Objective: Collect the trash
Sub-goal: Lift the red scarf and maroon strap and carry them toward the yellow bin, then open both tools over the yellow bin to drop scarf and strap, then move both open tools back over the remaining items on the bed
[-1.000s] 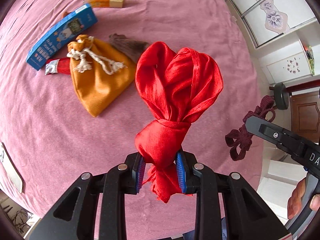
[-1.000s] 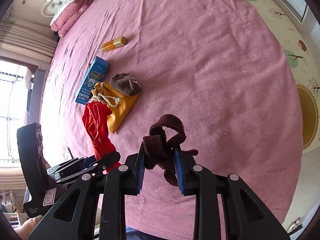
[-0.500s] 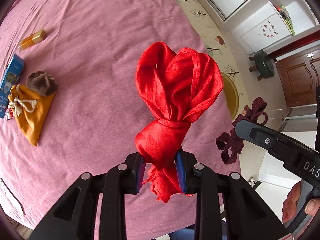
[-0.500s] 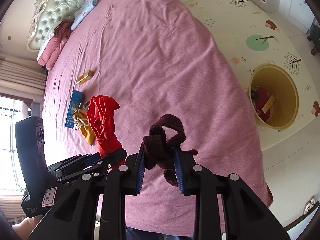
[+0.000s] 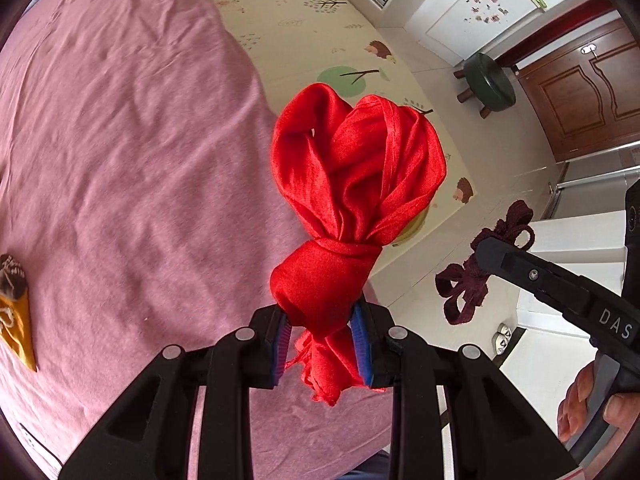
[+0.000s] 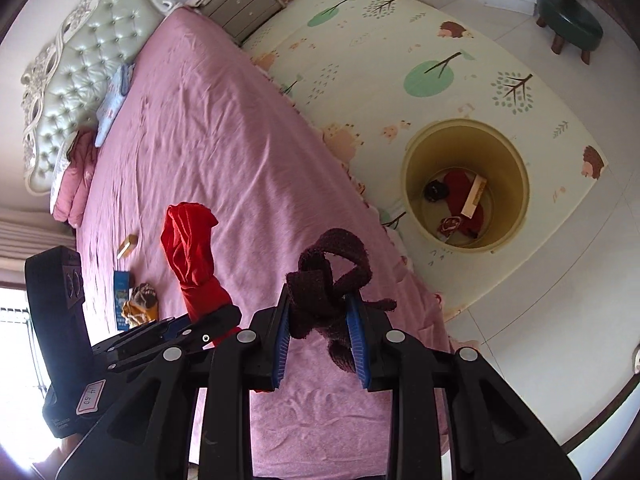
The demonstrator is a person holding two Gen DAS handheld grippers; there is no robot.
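My left gripper [image 5: 322,350] is shut on a knotted red cloth [image 5: 352,184] and holds it up over the edge of the pink bed [image 5: 120,140]. My right gripper [image 6: 320,340] is shut on a knotted dark maroon cloth [image 6: 328,272], also in the air; that cloth shows at the right of the left wrist view [image 5: 480,264]. The red cloth shows left of it in the right wrist view [image 6: 192,252]. A yellow round bin [image 6: 512,176] stands on the floor mat beside the bed, with red items, a black item and a box inside.
A yellow pouch [image 6: 138,310], a brown pouch [image 6: 145,295], a blue box [image 6: 120,292] and a gold tube [image 6: 128,246] lie on the bed. A green stool [image 6: 570,20] and a wooden door [image 5: 580,84] lie beyond the patterned mat [image 6: 440,52]. A nightstand [image 6: 240,8] stands by the headboard.
Both grippers have swung away from the items on the bed toward its edge, each still holding its cloth. The bin and floor have come into view.
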